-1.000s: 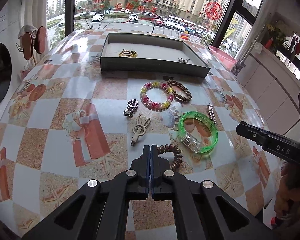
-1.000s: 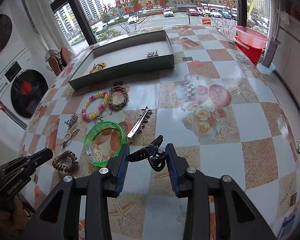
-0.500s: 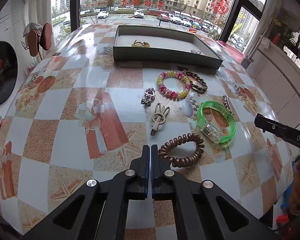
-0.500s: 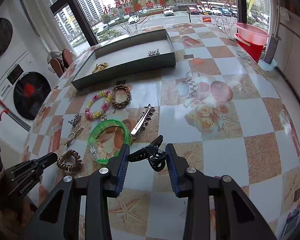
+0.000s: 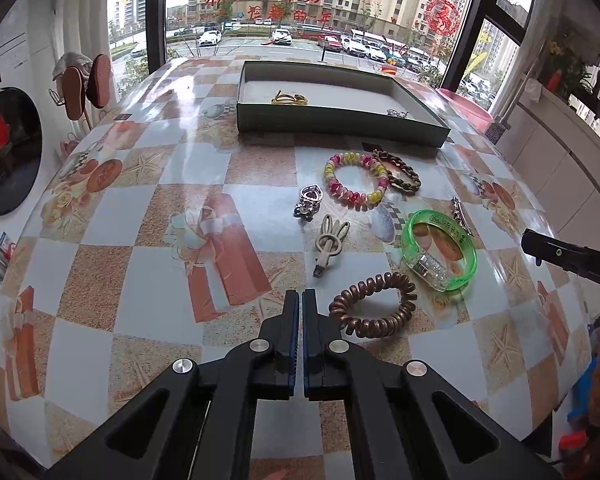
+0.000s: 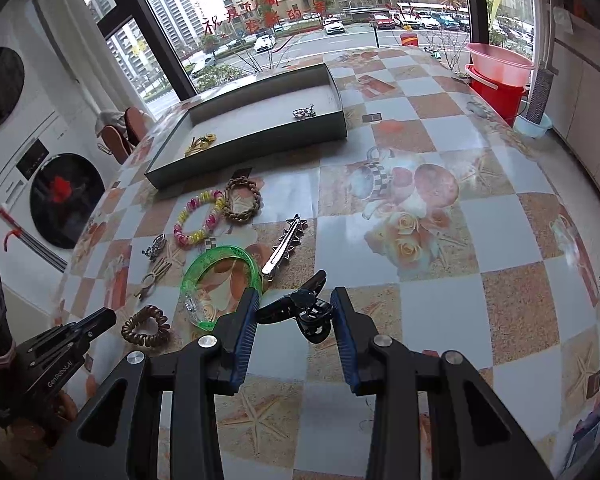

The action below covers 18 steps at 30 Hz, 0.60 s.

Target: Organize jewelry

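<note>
A grey tray (image 5: 340,122) (image 6: 260,140) at the table's far side holds a gold piece (image 5: 289,99) and a silver piece (image 6: 304,112). Loose on the table lie a pink-yellow bead bracelet (image 5: 356,186), a brown braided bracelet (image 5: 400,172), a green bangle (image 5: 438,254) (image 6: 220,276), a copper spiral hair tie (image 5: 374,306) (image 6: 146,326), a beige rabbit clip (image 5: 328,242), a silver charm (image 5: 308,202) and a silver spiked hair clip (image 6: 284,246). My left gripper (image 5: 301,300) is shut and empty, left of the hair tie. My right gripper (image 6: 296,308) has its fingers around a black hair clip (image 6: 300,308).
A red bucket with a pink basin (image 6: 498,80) stands off the table's far right corner. Washing machines (image 6: 66,198) line the left wall. Slippers (image 5: 86,84) hang by the window. The table edge (image 6: 588,216) curves down on the right.
My left gripper has drawn back and to the left, so the hair tie and the tray show further right. The right gripper still straddles the black clip.
</note>
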### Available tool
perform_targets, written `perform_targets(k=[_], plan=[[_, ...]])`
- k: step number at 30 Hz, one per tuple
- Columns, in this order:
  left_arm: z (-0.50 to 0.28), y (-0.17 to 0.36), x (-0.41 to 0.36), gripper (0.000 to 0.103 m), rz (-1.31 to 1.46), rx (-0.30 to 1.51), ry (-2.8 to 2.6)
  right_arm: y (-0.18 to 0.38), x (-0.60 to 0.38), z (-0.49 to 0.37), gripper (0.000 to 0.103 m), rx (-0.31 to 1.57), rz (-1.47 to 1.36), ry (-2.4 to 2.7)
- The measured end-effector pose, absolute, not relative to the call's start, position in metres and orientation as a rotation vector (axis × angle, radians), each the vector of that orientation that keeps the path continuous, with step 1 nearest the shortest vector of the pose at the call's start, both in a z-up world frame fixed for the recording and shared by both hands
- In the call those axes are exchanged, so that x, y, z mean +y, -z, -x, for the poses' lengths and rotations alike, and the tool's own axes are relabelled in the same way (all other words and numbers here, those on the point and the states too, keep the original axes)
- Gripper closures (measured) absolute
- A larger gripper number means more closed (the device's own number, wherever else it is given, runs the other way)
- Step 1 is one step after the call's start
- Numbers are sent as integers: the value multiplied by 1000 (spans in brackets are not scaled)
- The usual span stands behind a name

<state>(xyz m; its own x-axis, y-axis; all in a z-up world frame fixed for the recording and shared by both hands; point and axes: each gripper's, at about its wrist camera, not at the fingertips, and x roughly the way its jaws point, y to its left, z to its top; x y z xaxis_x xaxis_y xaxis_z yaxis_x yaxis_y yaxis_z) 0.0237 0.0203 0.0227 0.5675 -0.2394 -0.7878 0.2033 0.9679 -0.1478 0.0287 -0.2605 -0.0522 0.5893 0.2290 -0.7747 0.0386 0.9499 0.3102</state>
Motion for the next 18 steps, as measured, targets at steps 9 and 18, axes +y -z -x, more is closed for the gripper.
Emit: perform_targets(k=[9,18], plan=[[-21,-34,31,90,84,855,270,53,-262,-27,63,938,-319,-114],[-24,-29,27,0,99,744,277,53,-262,-26,63,935,-329,-115]])
